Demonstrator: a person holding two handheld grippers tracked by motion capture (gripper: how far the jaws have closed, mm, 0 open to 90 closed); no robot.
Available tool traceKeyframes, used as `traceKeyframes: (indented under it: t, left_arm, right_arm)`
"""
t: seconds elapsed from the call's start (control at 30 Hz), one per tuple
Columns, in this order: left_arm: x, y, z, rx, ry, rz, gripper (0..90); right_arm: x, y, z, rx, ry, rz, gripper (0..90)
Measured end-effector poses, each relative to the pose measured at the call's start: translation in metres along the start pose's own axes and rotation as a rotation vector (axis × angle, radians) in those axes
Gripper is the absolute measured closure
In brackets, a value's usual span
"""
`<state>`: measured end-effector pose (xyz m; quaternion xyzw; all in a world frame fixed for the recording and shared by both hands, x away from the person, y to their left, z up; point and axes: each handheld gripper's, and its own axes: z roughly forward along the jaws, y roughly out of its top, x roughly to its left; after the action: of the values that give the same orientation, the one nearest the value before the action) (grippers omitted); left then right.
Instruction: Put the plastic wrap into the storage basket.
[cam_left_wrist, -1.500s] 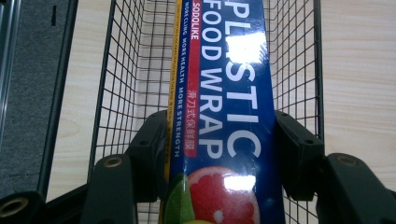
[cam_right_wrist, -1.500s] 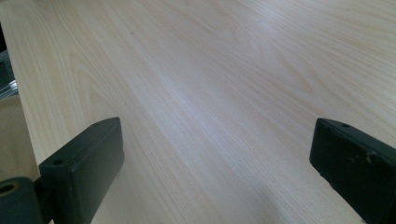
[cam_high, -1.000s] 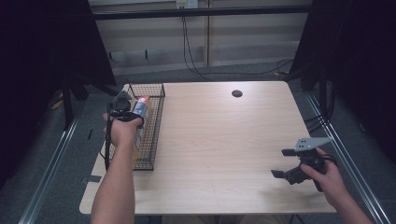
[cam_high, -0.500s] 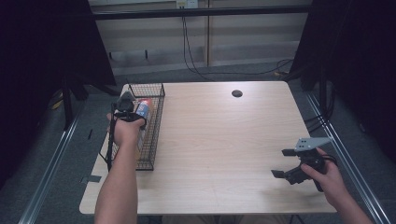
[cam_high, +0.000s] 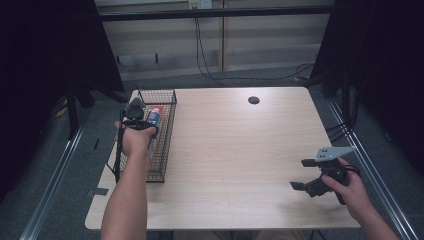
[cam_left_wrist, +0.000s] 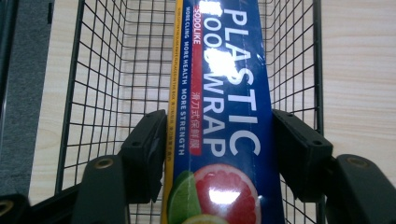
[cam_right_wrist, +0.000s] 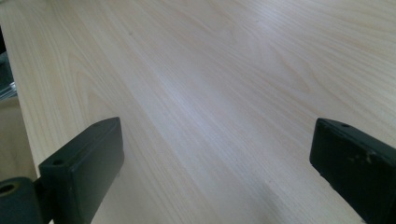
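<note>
Box (cam_left_wrist: 223, 116) of plastic wrap sitting clamped between left gripper (cam_left_wrist: 219, 140) jaws, hanging over wire basket (cam_high: 165, 131) at counter (cam_high: 240, 150) left edge, right gripper (cam_high: 309, 175) resting near right front corner, jaws gaping wide, holding nothing

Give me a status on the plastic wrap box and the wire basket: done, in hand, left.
Done: the left tool has the plastic wrap box between its jaws, over the wire basket. In hand: that box, held by the sides. Left: I cannot tell whether it rests on the basket floor; letting go remains. The right tool is open over the bare table.
</note>
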<state>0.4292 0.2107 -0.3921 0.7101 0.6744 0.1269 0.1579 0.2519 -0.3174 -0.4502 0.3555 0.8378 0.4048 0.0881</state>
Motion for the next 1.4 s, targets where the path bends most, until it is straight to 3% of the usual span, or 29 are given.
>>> traceKeyframes:
  t: [0.03,0.43,0.8,1.13,1.4]
  left_arm:
    - [-0.001,0.0,-0.001,-0.003,-0.003,-0.013,35.6]
    - [-0.013,0.001,-0.025,-0.077,-0.034,0.065,18.9]
    - [-0.023,-0.003,-0.043,-0.121,-0.111,0.082,14.2]
    - [-0.031,-0.007,-0.048,-0.142,-0.15,0.1,12.9]
    - [-0.043,-0.012,-0.051,-0.163,-0.206,0.126,12.4]
  right_arm:
    - [0.0,0.0,0.0,0.003,0.001,-0.001,2.8]
    - [-0.001,0.007,0.006,0.003,0.017,-0.014,2.8]
    - [0.001,0.01,0.008,0.007,0.02,-0.032,2.8]
    - [0.003,0.011,0.007,0.004,0.021,-0.036,2.8]
    - [0.004,0.011,0.007,0.002,0.017,-0.04,2.8]
